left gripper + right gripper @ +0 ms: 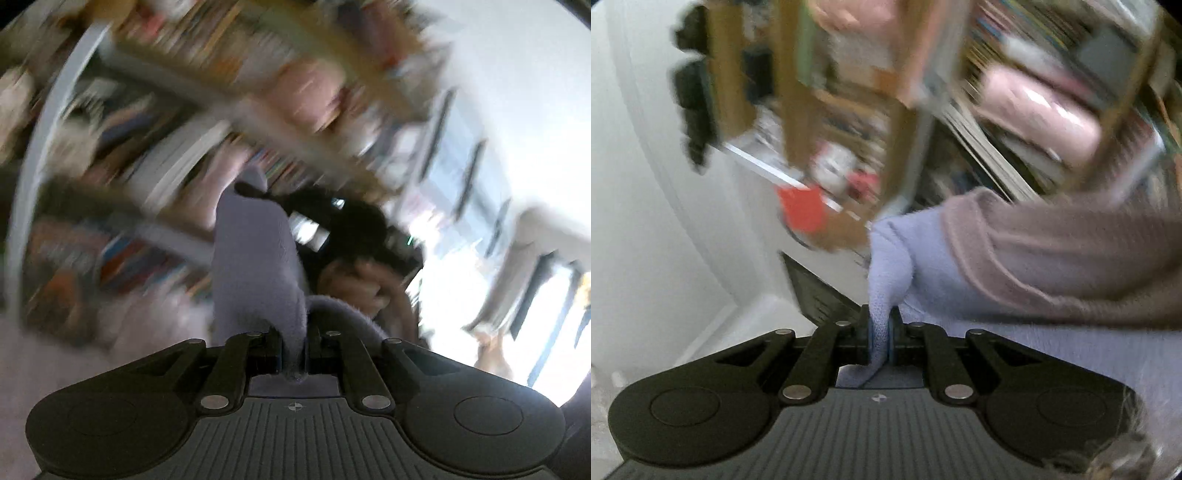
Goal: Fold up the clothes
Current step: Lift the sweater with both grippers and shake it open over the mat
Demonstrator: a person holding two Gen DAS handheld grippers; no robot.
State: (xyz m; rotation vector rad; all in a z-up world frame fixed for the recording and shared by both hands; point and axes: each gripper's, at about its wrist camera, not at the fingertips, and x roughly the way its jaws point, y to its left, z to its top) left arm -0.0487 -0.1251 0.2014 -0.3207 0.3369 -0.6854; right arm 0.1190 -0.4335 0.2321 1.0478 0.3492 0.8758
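Note:
A pale lilac fleecy garment (255, 258) is held up in the air. My left gripper (294, 347) is shut on a bunched fold of it, and the cloth stretches away toward the other gripper (332, 225), which a person's hand (354, 284) holds. In the right wrist view my right gripper (881, 332) is shut on another edge of the same lilac garment (931, 273). The cloth spreads to the right beneath a person's mauve knitted sleeve (1052, 251). Both views are heavily blurred by motion.
Wooden bookshelves (207, 122) packed with books fill the background, with a pink bag (1034, 110) on one shelf. A bright window (480, 184) lies to the right in the left view. A white wall (646, 184) and a red object (801, 210) show on the left.

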